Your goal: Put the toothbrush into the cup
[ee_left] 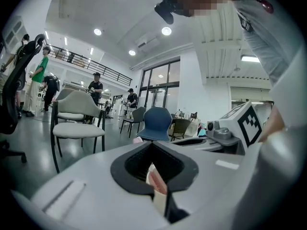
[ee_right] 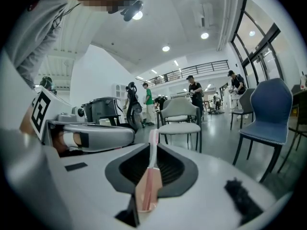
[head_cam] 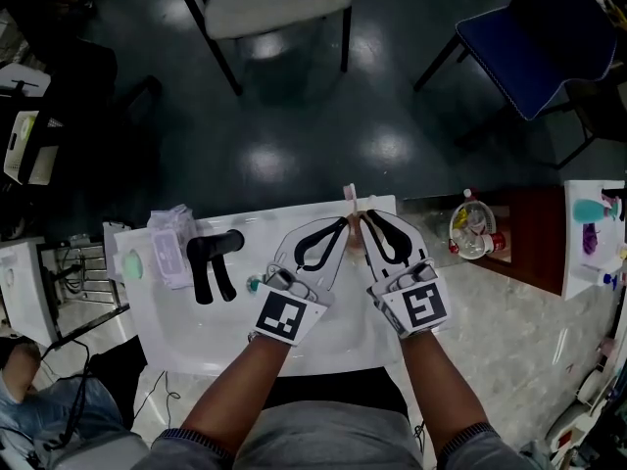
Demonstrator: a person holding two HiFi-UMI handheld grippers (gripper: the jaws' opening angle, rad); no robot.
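A pink toothbrush (head_cam: 349, 196) pokes out past the far rim of the white washbasin (head_cam: 196, 346). The tips of both grippers meet on it. My left gripper (head_cam: 344, 227) comes in from the left and is shut on the pink handle (ee_left: 156, 183). From the right, my right gripper (head_cam: 367, 217) is also shut on the toothbrush (ee_right: 149, 181), whose neck and head rise out of the jaws. A pale green cup-like thing (head_cam: 130, 264) stands at the basin's left end, too dim to be sure.
A black tap (head_cam: 212, 259) and a clear plastic packet (head_cam: 172, 244) sit on the basin's left side. A brown shelf (head_cam: 529, 248) to the right carries a round holder of small bottles (head_cam: 472, 231). Chairs (head_cam: 277, 3) stand on the dark floor beyond.
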